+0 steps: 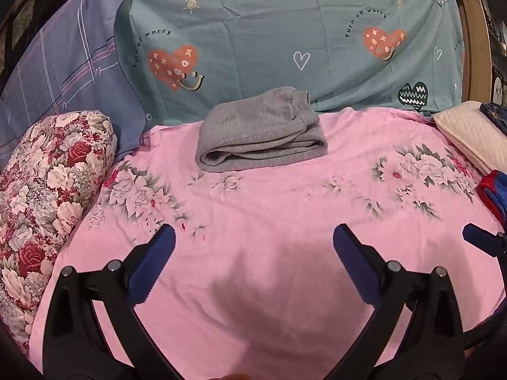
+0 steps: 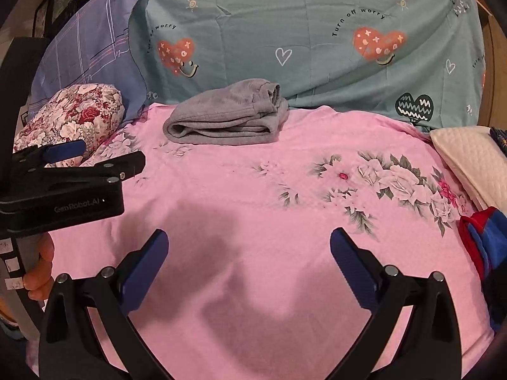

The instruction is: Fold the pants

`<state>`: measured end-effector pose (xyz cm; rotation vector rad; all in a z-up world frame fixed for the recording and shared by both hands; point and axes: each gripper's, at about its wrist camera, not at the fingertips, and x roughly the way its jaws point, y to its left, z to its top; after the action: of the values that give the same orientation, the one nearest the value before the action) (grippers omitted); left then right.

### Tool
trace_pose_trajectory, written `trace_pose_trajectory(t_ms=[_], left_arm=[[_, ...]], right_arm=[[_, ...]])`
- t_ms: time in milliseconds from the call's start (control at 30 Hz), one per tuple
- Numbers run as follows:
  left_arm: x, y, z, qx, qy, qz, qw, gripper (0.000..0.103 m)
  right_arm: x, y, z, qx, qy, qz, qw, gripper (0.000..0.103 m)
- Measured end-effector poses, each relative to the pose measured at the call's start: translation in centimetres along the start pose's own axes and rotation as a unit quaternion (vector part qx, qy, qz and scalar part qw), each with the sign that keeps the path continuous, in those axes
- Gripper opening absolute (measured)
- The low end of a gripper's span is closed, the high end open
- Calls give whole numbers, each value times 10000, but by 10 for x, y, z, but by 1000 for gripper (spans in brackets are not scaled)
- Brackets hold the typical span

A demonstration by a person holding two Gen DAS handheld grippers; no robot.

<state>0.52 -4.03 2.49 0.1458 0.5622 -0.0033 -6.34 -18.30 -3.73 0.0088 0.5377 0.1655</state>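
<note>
Grey pants (image 1: 259, 133) lie folded in a compact bundle at the far edge of the pink floral sheet (image 1: 269, 209); they also show in the right wrist view (image 2: 226, 115). My left gripper (image 1: 253, 237) is open and empty, held above the sheet well short of the pants. My right gripper (image 2: 248, 240) is open and empty, also short of the pants. The left gripper's body (image 2: 63, 183) shows at the left of the right wrist view, and a right finger (image 1: 481, 240) at the right edge of the left wrist view.
A floral pillow (image 1: 47, 196) lies at the left, a purple plaid pillow (image 1: 69, 63) behind it. A teal heart-print blanket (image 1: 285, 38) lies beyond the pants. A cream folded cloth (image 1: 475, 136) and a red-blue garment (image 1: 494, 193) sit at the right.
</note>
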Motion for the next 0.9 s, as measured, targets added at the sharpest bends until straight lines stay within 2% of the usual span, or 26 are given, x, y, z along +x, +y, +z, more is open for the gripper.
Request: trace_pose_trajectory(t_ms=[567, 900], left_arm=[[1, 0, -2, -119, -33, -33, 9999, 101], [-3, 7, -6, -402, -130, -22, 9991, 101]], right_arm=[[-1, 1, -2, 50, -83, -14, 10000, 102], [-1, 7, -3, -100, -142, -24, 9998, 102]])
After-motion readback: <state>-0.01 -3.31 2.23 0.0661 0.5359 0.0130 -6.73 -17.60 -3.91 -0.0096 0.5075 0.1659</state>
